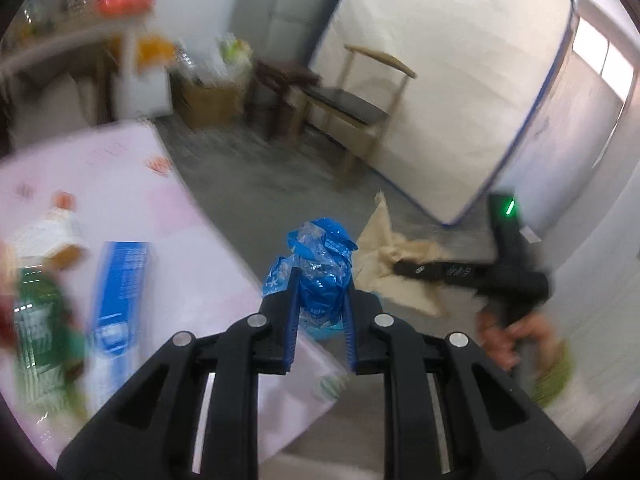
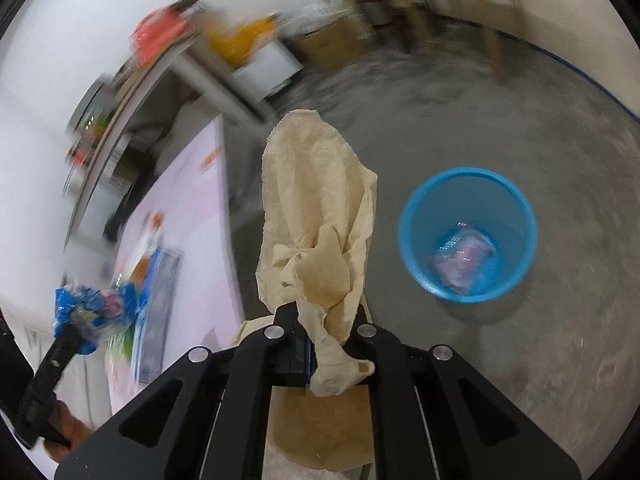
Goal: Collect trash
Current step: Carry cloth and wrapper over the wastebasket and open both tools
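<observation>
A table [image 1: 132, 208] under a pale pink cloth is carrying a green bottle [image 1: 38, 320], a blue-and-white box [image 1: 116, 300] lying flat beside it, and a bottle with an orange cap [image 1: 56, 228]. The grey floor [image 2: 500, 112] is bearing a blue bin [image 2: 408, 236], which is standing well apart from the table.

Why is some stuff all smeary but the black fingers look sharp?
Left wrist view: the green bottle and shelves smear from motion, while the blue wrapper between the fingers stays crisp. Right wrist view: the background streaks, the beige paper is sharp, the blue bin slightly soft. Both views curve at the edges.
</observation>
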